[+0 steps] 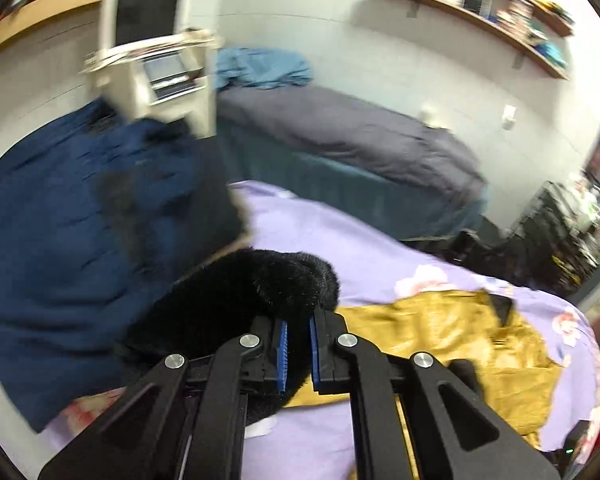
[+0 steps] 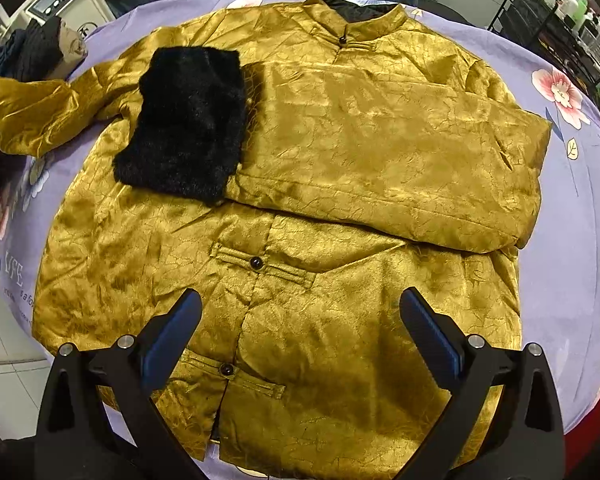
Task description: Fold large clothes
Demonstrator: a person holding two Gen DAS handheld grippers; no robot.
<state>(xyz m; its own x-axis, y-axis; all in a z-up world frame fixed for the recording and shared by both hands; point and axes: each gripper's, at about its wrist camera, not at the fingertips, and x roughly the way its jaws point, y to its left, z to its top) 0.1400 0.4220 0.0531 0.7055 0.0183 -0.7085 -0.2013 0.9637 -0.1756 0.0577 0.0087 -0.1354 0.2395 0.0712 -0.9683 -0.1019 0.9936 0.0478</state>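
Pinching black fur cuff (image 1: 260, 280) — left gripper (image 1: 298, 342) jaws, right gripper (image 2: 300, 332) jaws spread above gold jacket (image 2: 340, 160) hem.

- left gripper (image 1: 298, 344) has its blue pads nearly together, clamped on a black furry cuff (image 1: 260, 284)
- gold jacket (image 1: 440, 344) lies crumpled on the purple floral sheet (image 1: 340, 232)
- big navy garment (image 1: 80, 248) fills the left side, pretty blurry
- grey bed (image 1: 340, 128) behind

Gold satin jacket (image 2: 320, 200) flat, buttoned, right sleeve folded across chest, black fur cuff (image 2: 184, 120)
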